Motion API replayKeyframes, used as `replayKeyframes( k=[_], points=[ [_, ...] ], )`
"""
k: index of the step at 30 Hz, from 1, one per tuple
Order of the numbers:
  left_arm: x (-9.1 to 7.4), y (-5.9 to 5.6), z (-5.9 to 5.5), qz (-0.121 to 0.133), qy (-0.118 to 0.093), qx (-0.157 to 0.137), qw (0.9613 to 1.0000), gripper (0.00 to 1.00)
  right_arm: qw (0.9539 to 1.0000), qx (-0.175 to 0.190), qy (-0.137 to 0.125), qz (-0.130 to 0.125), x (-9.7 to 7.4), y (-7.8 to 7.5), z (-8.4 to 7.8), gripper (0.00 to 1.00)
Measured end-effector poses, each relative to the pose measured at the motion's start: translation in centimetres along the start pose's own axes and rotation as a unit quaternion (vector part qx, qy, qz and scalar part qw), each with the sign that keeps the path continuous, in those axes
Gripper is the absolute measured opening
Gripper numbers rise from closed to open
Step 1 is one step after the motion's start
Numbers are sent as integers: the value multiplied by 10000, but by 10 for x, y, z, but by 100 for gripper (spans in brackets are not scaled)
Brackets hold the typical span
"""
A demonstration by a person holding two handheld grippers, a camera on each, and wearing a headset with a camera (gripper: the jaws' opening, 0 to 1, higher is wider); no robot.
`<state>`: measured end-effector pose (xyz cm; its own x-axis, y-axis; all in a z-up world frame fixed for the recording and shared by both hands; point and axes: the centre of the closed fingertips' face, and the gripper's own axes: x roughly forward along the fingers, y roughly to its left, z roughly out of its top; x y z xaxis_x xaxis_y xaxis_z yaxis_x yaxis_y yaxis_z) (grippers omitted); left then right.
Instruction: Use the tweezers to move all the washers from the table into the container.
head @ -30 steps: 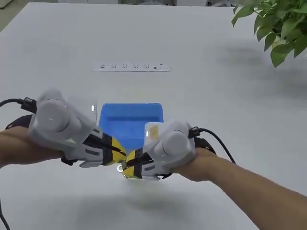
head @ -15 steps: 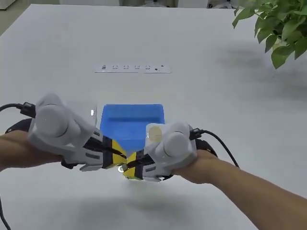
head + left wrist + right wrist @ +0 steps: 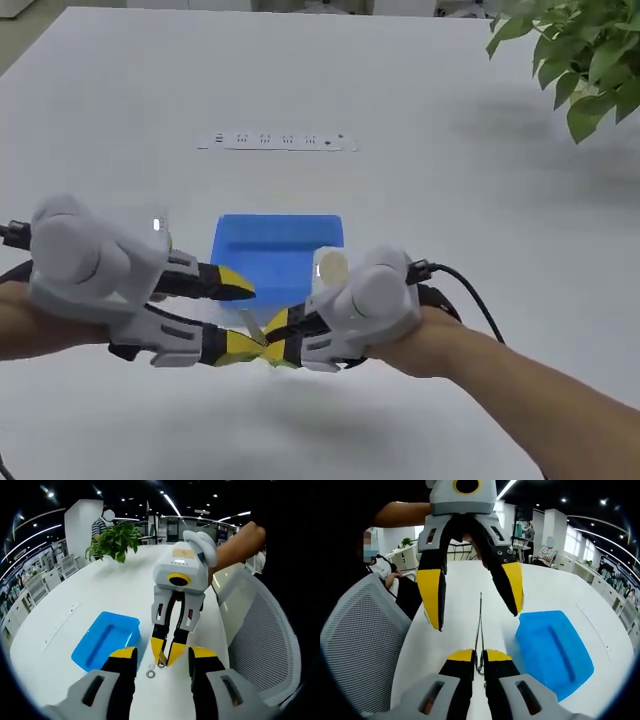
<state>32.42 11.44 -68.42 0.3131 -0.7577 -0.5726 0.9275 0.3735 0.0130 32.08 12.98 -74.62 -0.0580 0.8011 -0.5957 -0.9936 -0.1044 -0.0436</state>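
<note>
— Where are the washers (image 3: 151, 673)?
— Two of them show in the left gripper view: small flat metal rings, pale grey. They lie side by side on the white table (image 3: 420, 200), just beside the tweezers' (image 3: 161, 659) tip, on the side facing the container (image 3: 102, 642).
— Do the tweezers touch them?
— I cannot tell; they are too small there.
— And the tweezers themselves?
— Thin, bare metal. In the right gripper view the tweezers (image 3: 480, 630) run straight forward from between the jaws, their two arms squeezed close, almost one line. Whether anything is pinched at the tip I cannot make out.
— What has hold of them?
— The right gripper (image 3: 479, 655): its yellow-tipped jaws are pressed together on the tweezers' rear end. The left gripper (image 3: 475, 612) faces it from the far end of the tweezers, jaws spread wide, nothing between them, one jaw on each side of the tweezers' line.
— The container?
— A shallow blue rectangular tray, nothing visible inside, close beside the tweezers; seen from the head view the container (image 3: 278, 245) sits just beyond both grippers.
— Further out?
— A white power strip (image 3: 275, 141) beyond the container, well apart from it, a leafy green plant (image 3: 570, 60) at the table's far right corner, and a grey mesh chair (image 3: 360, 645) off the table's edge.
</note>
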Motion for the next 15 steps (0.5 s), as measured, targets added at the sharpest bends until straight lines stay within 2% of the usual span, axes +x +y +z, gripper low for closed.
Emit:
replayKeyframes(
  k=[3, 6, 10, 15],
  points=[
    [-4, 0, 1, 85, -186, -233, 9995, 63, 10000, 15, -78, -29, -5, -2, 5, 8],
    [-8, 3, 2, 225, -329, -309, 9987, 73, 9999, 13, -151, -57, -10, -4, 10, 8],
    [-15, 8, 4, 471, -479, -373, 9970, 80, 9994, 62, -303, -140, -16, -10, 19, 8],
    [-23, 11, 8, 633, -681, -490, 9945, 88, 9991, 30, -376, -208, -24, -16, 25, 8]
  ],
)
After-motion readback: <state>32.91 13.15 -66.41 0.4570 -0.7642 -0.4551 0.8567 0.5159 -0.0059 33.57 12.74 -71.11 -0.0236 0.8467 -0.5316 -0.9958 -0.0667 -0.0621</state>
